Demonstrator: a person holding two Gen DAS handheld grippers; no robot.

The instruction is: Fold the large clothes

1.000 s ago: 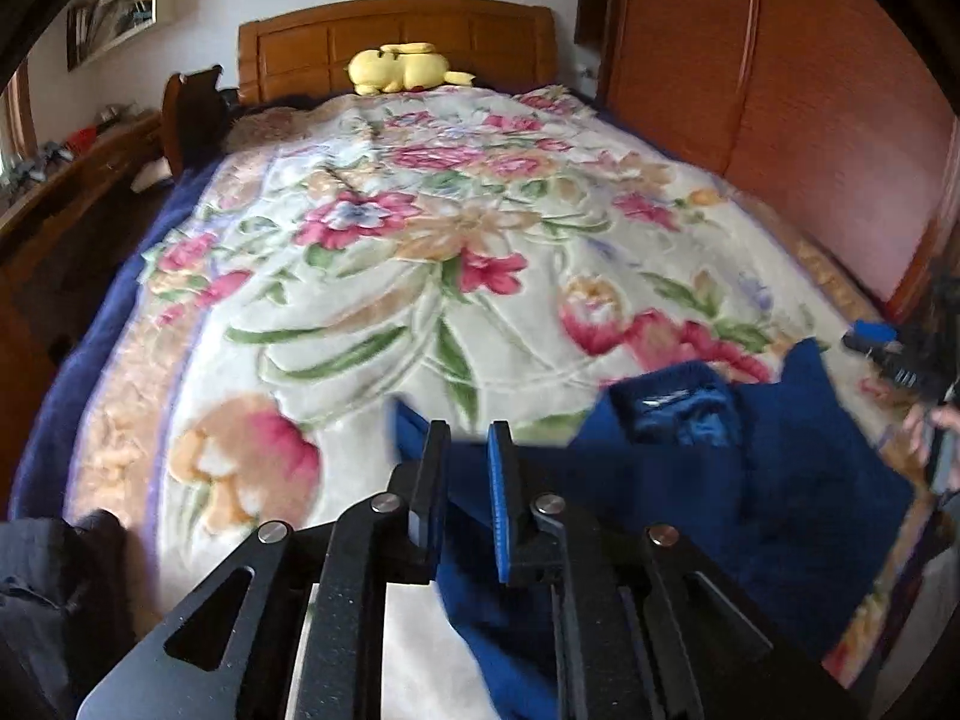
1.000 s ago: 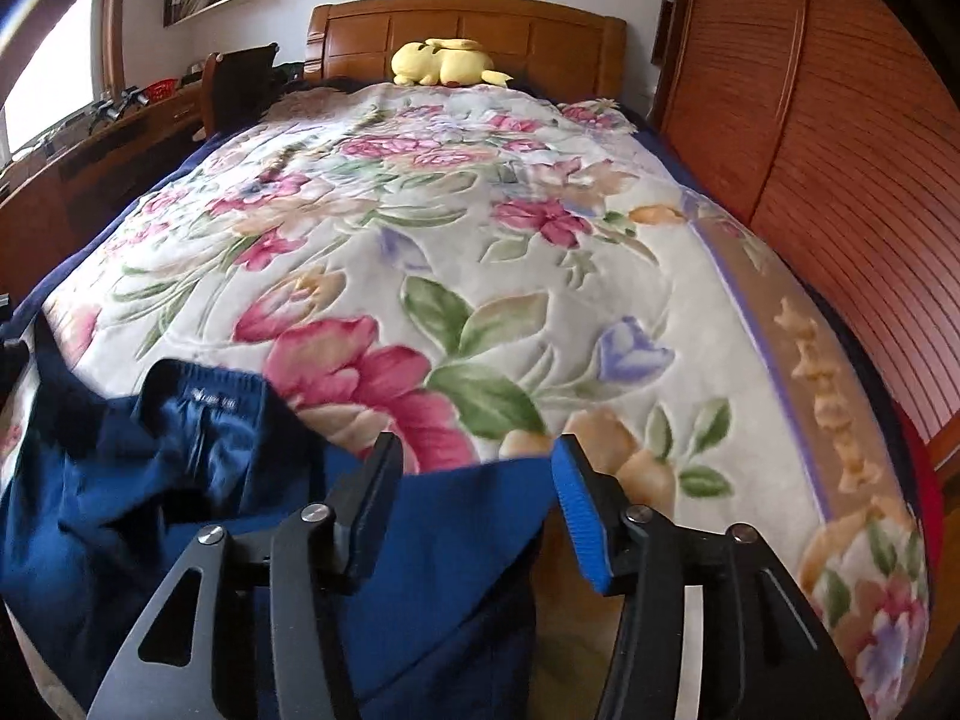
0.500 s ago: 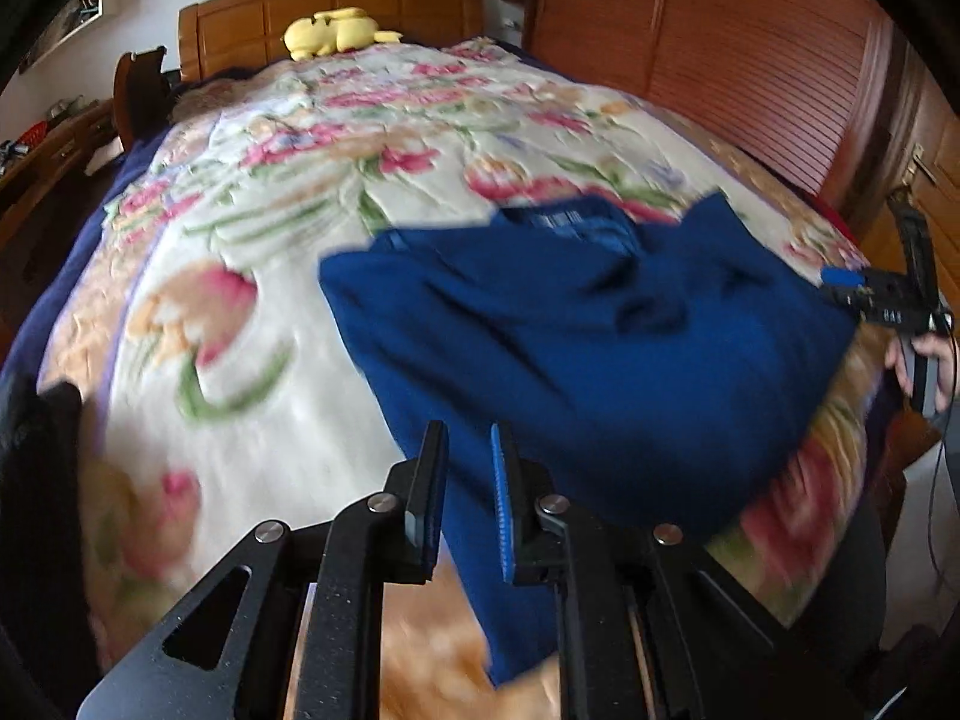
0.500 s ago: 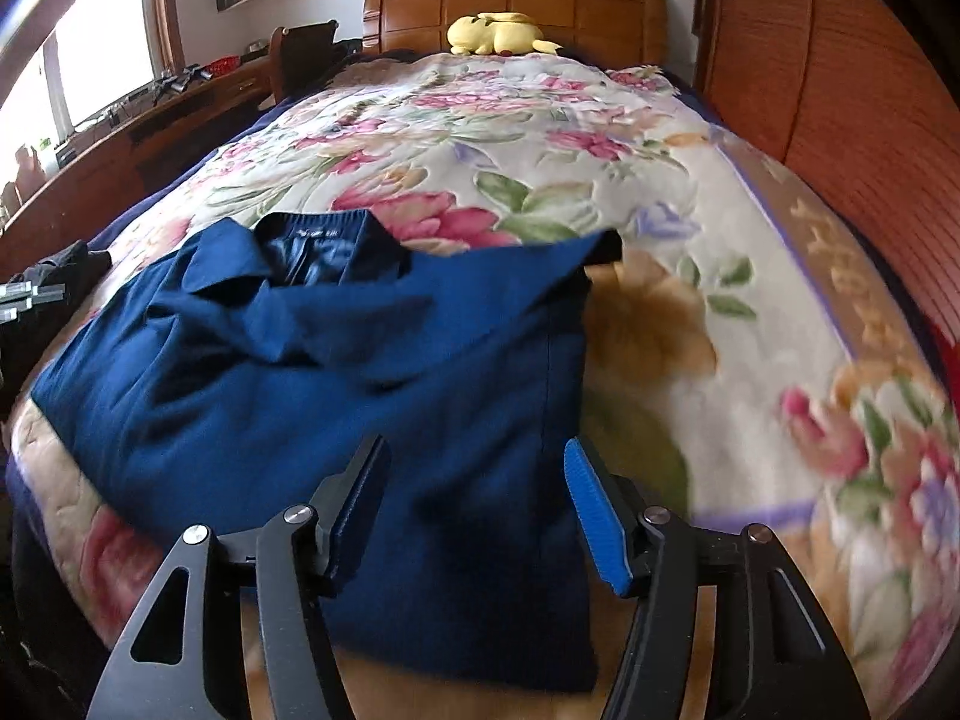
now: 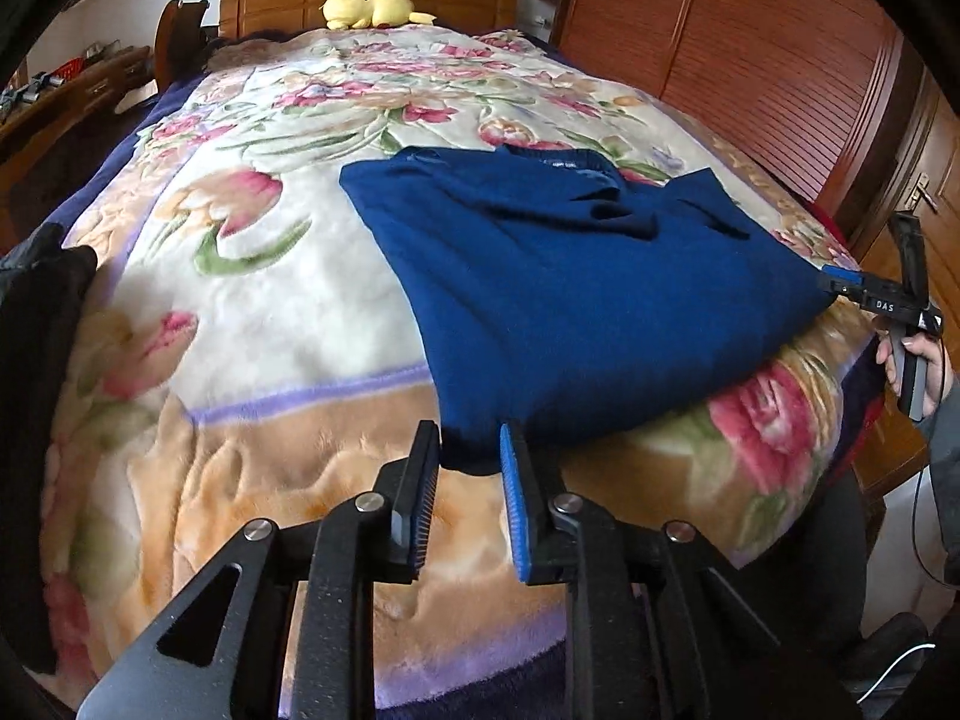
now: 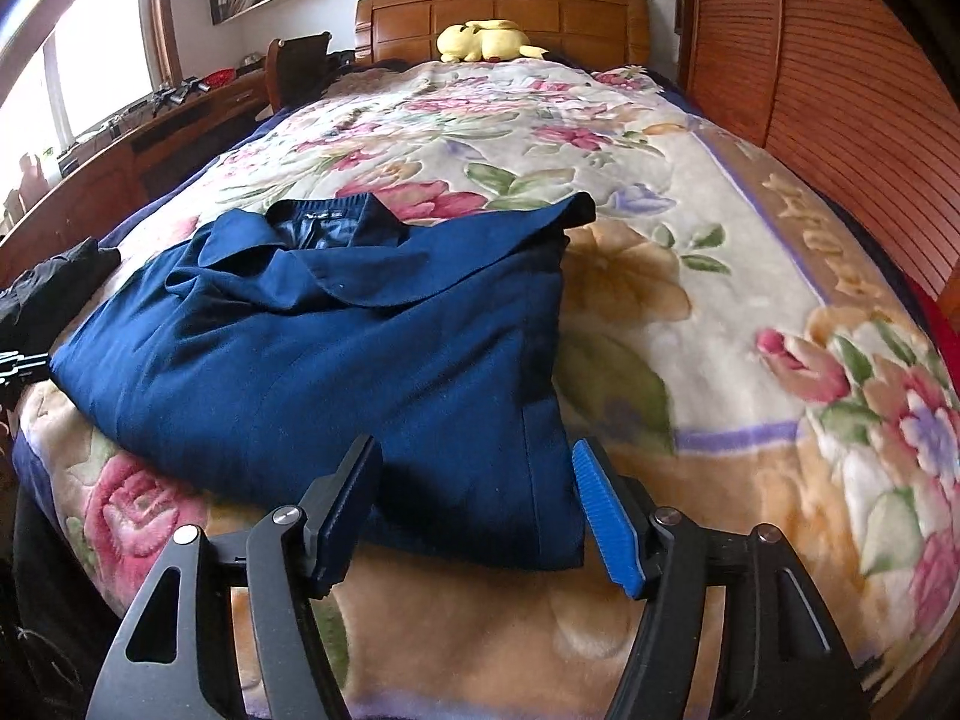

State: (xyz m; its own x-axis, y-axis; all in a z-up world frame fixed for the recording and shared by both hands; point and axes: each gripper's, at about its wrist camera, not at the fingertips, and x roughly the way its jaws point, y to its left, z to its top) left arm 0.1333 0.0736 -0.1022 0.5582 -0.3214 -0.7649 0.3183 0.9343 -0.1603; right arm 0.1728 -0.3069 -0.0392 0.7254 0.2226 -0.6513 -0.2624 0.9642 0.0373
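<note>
The dark blue garment (image 5: 576, 294) lies spread on the floral blanket (image 5: 252, 276) near the foot of the bed, filling the centre and right of the left wrist view and the left and centre of the right wrist view (image 6: 312, 360). Its collar points toward the headboard (image 6: 498, 6), and one flap is folded across the upper part, ending in a dark cuff at the upper middle of the right wrist frame.

The left tool (image 5: 468, 468), low in the frame's centre, has its jaws a narrow way apart; they have just been opening, and the garment's near corner sits at the tips between them, with the pads apparently no longer pressing on it. The right tool (image 6: 474, 498) stands much wider, its jaws also just opening, straddling the garment's near right corner without pinching it. In the left wrist view the right tool (image 5: 852, 288) shows at the right edge, gripped by a hand (image 5: 918, 360).

Both tools tilt downward toward the near hem, one at each lower corner, which suggests the garment has been laid out and released.

The risks, as I judge them: the plush blanket may drag at the cloth, so a pull at one corner could skew it or bunch the loose flap; a shallow bite on the hem could slip; the hem lies close to the bed's foot edge and might slide off.
</note>
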